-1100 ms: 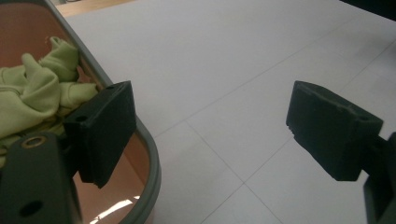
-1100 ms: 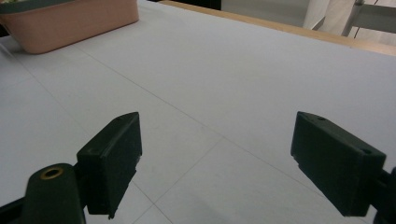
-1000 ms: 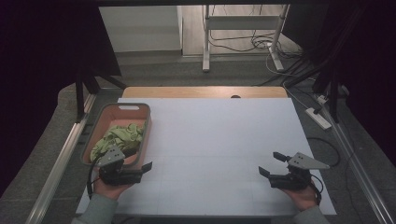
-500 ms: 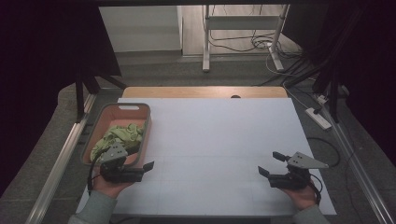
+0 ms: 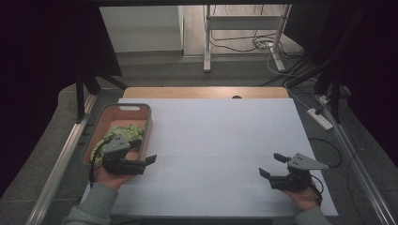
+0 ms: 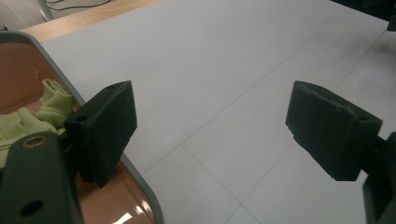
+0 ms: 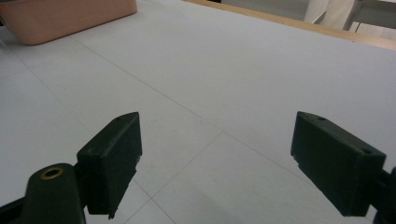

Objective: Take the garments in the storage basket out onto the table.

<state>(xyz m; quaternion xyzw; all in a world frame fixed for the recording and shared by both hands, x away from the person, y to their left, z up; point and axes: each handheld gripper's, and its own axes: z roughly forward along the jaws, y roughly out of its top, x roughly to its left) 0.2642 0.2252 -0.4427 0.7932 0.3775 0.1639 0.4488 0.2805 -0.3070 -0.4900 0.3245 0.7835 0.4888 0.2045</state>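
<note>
A: Change noted over the last second: the left gripper (image 5: 149, 161) has been edged up and inward along the near right corner of the salmon-pink plastic tub (image 5: 147, 123). Jaws are held wide apart, nothing between them.

B: And the crumpled pale-green cloth (image 5: 123, 132)?

A: Left lying inside the tub, untouched. In the left gripper view one jaw is seen over the tub's rim (image 6: 50, 59), with the cloth (image 6: 32, 116) just behind it.

B: Right side?

A: The right gripper (image 5: 272, 164) is parked low over the white table sheet (image 5: 220, 136), well apart from the tub; jaws spread, nothing held. No shift logged there.

B: Reading?

A: A reach for the cloth is judged to be starting; no grasp has been made yet.
</note>
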